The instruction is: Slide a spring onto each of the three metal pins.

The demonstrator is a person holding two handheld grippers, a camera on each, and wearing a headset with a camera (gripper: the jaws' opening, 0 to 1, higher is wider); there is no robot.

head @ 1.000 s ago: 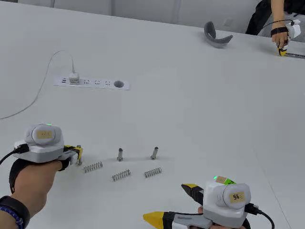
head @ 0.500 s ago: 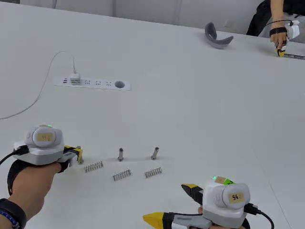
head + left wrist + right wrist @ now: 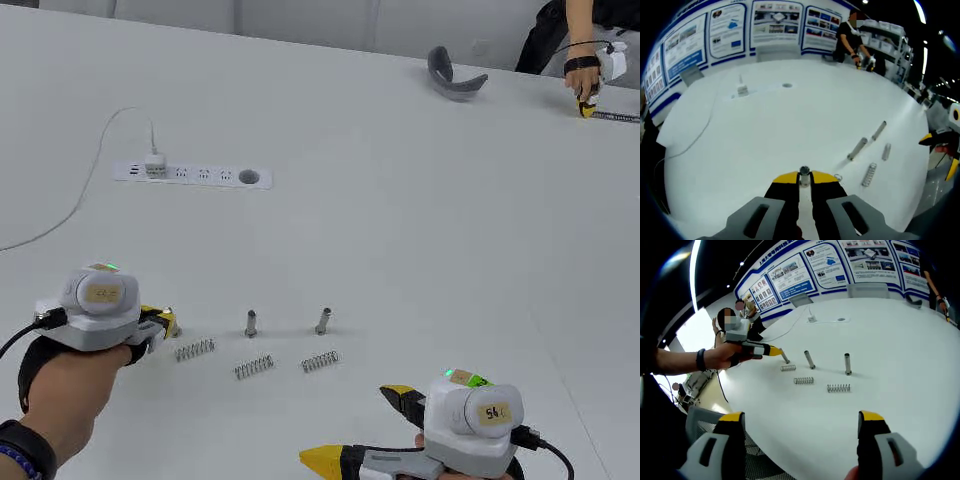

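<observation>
Vs 1 s ago: L gripper (image 3: 165, 322) has dipped a touch toward the near edge of the worktop (image 3: 420, 240) and stays clenched on the L pin (image 3: 804, 173). Mid pin (image 3: 251, 323), R pin (image 3: 323, 321) and all three springs haven't shifted. R gripper (image 3: 360, 428) is as before, jaws spread wide, nothing between them.

Layout: the pins stand in a row near the near edge, left of centre. L spring (image 3: 195, 349), mid spring (image 3: 254, 367) and R spring (image 3: 320, 361) lie flat just in front of them, each apart from its pin, none on a pin yet. R gripper hangs at the near edge, right of the row and well apart from it.

Room: wide bare worktop behind the row as far as the power strip (image 3: 190, 174) and its cable (image 3: 85, 190), and bare to the right too. A grey curved object (image 3: 455, 78) and another person's hand (image 3: 585, 78) are at the far right corner, well apart from the work.

Views: in the head view the L pin is mostly hidden by the L gripper's tip. The left gripper view shows its head pinched between the yellow tips. The right gripper view gives the pins and springs side on, w/ the L gripper reaching in from the left.
</observation>
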